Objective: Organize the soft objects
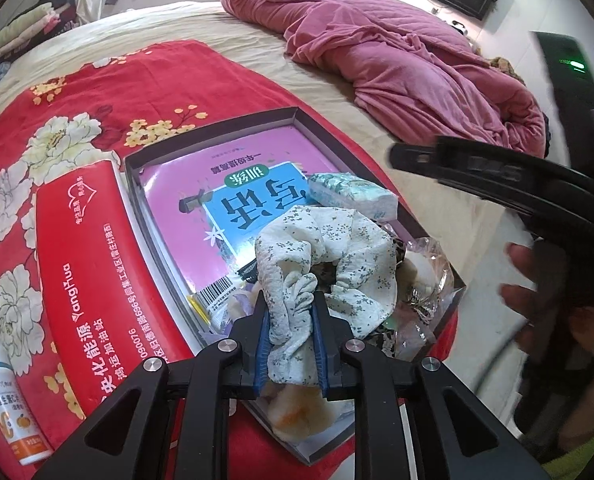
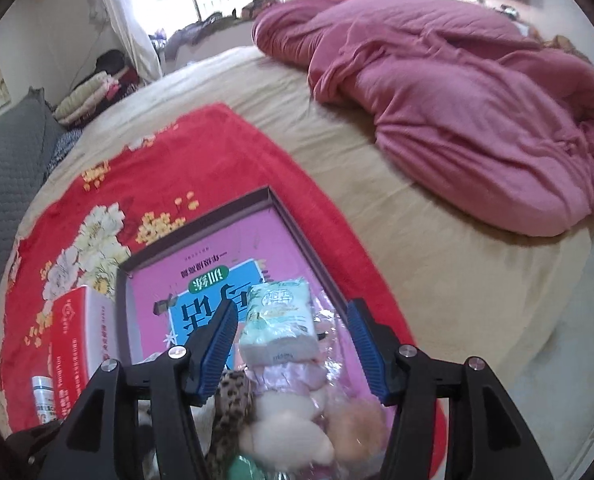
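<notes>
- two tongs work over the dark box point(image 1: 293, 114).
- left gripper point(image 1: 292, 320) is clamped on the floral scrunchie point(image 1: 329, 256), above the box's near corner.
- right gripper point(image 2: 293, 344) stands apart, empty, tissue pack point(image 2: 279, 320) lying in the box between its jaws.

The floral scrunchie point(image 1: 329, 264) covers the lower right of the pink workbook point(image 1: 233, 184) and most of the clear plastic bag point(image 1: 433, 280) behind it. The white bottle point(image 1: 7, 408) is cut off by the picture's left edge, its label too small to read. The right tongs point(image 1: 477, 172) and the hand point(image 1: 553, 312) holding them are blurred. In the right wrist view, the plush pieces point(image 2: 289, 436) near the bottom edge are too blurred to identify.
</notes>
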`<state>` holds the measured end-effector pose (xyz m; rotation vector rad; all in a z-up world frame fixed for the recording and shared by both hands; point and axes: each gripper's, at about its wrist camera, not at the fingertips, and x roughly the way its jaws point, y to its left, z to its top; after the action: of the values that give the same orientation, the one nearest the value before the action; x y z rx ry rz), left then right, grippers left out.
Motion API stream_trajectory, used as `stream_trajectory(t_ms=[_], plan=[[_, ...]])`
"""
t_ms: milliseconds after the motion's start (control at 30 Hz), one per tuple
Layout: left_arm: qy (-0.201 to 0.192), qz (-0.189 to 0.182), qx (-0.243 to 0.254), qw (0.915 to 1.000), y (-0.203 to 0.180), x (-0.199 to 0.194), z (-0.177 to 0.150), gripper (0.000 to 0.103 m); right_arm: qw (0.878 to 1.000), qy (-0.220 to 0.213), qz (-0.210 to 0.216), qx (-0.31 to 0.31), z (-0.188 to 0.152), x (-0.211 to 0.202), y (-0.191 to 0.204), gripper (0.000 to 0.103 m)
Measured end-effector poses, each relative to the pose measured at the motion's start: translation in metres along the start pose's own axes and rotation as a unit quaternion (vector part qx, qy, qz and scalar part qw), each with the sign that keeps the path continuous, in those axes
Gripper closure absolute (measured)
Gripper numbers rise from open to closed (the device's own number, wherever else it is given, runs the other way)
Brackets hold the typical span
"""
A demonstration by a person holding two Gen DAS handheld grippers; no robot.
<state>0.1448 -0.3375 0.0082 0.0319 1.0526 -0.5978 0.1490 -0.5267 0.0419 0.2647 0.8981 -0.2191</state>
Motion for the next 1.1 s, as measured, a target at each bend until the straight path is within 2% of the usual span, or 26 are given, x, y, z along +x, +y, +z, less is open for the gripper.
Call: stream_trajectory(t_ms=[200,333,633,867,1100], plan=[[-0.003,0.005,-0.002,1.0000,0.000,-0.003,0.000,0.076,1.000,-0.028,-0.002,0.003,-0.007,-0.035,-0.004,0.042],[-0.006,0.010,-0.006,0.9999,0.001,-0.008,0.001,0.060,0.999,-0.039,-0.010,0.007,-0.012,-0.048,-0.007,0.042],[-0.025,0.021,-0.014,0.9994,0.006,-0.028,0.004,0.037,0.999,-0.046,-0.001,0.016,-0.024,-0.068,-0.007,0.041],[-0.040,0.028,-0.011,0.9988,0.008,-0.052,0.000,0.029,0.998,-0.060,0.004,0.016,-0.033,-0.092,0.002,0.041],[-0.053,0.034,-0.006,0.9980,0.009,-0.077,-0.010,0.028,0.998,-0.065,-0.001,0.009,-0.045,-0.114,0.013,0.040]])
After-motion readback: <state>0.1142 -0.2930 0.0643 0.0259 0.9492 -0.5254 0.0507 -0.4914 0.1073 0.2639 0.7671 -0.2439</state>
